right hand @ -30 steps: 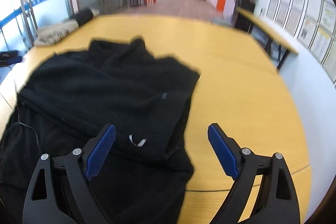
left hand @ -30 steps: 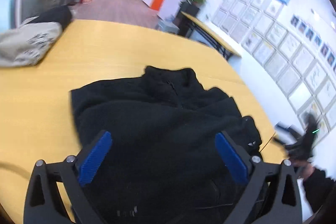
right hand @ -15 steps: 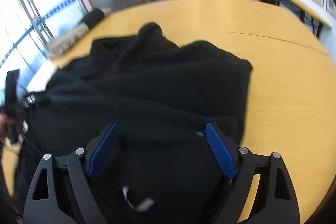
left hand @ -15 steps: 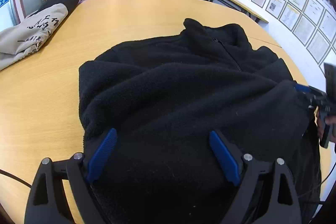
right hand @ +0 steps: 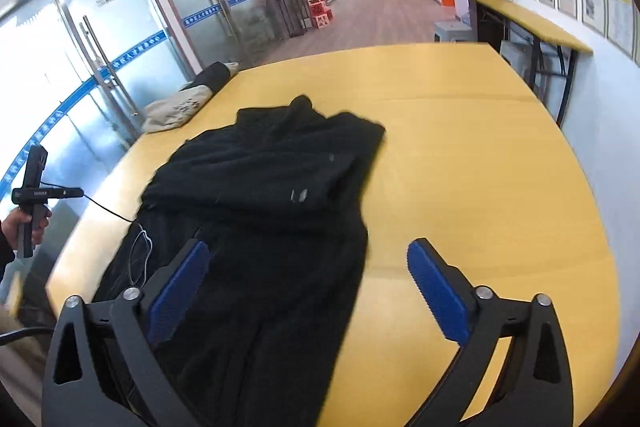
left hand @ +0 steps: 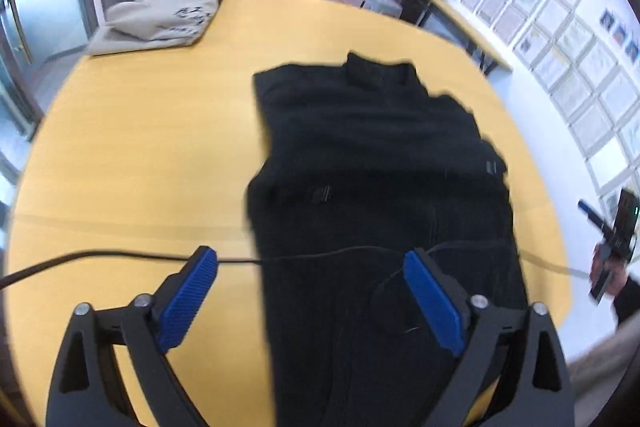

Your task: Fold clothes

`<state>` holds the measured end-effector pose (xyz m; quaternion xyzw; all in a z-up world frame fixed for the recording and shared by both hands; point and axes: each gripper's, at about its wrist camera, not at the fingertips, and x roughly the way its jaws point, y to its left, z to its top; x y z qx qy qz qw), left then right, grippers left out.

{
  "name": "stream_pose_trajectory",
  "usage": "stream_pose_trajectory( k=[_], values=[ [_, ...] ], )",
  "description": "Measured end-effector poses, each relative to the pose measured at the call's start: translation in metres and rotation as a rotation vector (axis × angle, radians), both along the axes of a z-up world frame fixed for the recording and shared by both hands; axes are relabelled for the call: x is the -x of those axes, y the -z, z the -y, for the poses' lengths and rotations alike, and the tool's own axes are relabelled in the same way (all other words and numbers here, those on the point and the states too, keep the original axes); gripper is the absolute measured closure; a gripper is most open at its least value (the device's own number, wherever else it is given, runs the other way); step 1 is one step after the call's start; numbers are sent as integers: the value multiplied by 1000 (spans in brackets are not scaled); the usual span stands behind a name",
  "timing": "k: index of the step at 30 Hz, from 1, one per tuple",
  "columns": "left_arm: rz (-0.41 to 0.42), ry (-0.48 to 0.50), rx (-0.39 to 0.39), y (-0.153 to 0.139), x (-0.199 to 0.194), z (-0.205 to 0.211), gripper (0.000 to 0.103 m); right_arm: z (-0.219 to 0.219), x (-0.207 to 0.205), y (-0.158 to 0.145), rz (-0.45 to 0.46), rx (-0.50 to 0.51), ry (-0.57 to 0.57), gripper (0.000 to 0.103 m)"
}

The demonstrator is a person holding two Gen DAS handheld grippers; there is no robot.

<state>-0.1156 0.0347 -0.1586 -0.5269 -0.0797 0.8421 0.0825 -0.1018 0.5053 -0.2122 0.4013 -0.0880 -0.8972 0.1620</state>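
The black garment (left hand: 372, 195) runs down the middle of the yellow surface (left hand: 140, 155), with bare wood on both flanks: a wide strip on its left in the left wrist view and a broad stretch on its right in the right wrist view (right hand: 480, 167). A thin black cable (left hand: 120, 255) crosses the bare left strip and trails onto the cloth. A beige and black clothes pile (left hand: 168, 15) sits at the far left edge, well apart from the garment.
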Motion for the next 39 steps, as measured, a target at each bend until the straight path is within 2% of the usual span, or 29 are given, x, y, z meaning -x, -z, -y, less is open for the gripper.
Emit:
stream_pose_trajectory(
  k=[2,5,10,14,19,22,26,27,30,32,34,37,39],
  values=[
    [52,28,19,0,-36,2,3,1,-25,8,86,-3,-25,0],
    [148,73,11,15,-74,7,3,16,-69,35,214,-16,-66,2],
    [233,113,-78,60,-127,20,3,44,-127,71,279,13,-61,9],
    [229,183,-103,94,-137,13,3,64,-148,98,297,-54,-63,12],
    [244,133,-148,128,-134,19,4,69,-144,128,304,-90,-19,13],
    [222,100,-193,135,-133,17,4,73,-144,146,328,-104,-27,19],
    [228,124,-214,143,-135,11,2,80,-148,149,308,-96,-40,20],
    [202,137,-220,141,-137,11,2,79,-150,148,301,-88,-41,20],
    [226,127,-244,138,-142,15,2,74,-158,150,306,-88,-50,20],
    [279,121,-296,134,-154,21,2,71,-160,154,327,-81,-66,20],
    [284,130,-333,118,-176,30,2,72,-163,148,321,-80,-91,21],
    [309,108,-402,93,-212,48,2,63,-175,128,303,-23,-112,21],
    [348,113,-405,75,-245,60,2,53,-187,117,310,-1,-127,21]
  ],
)
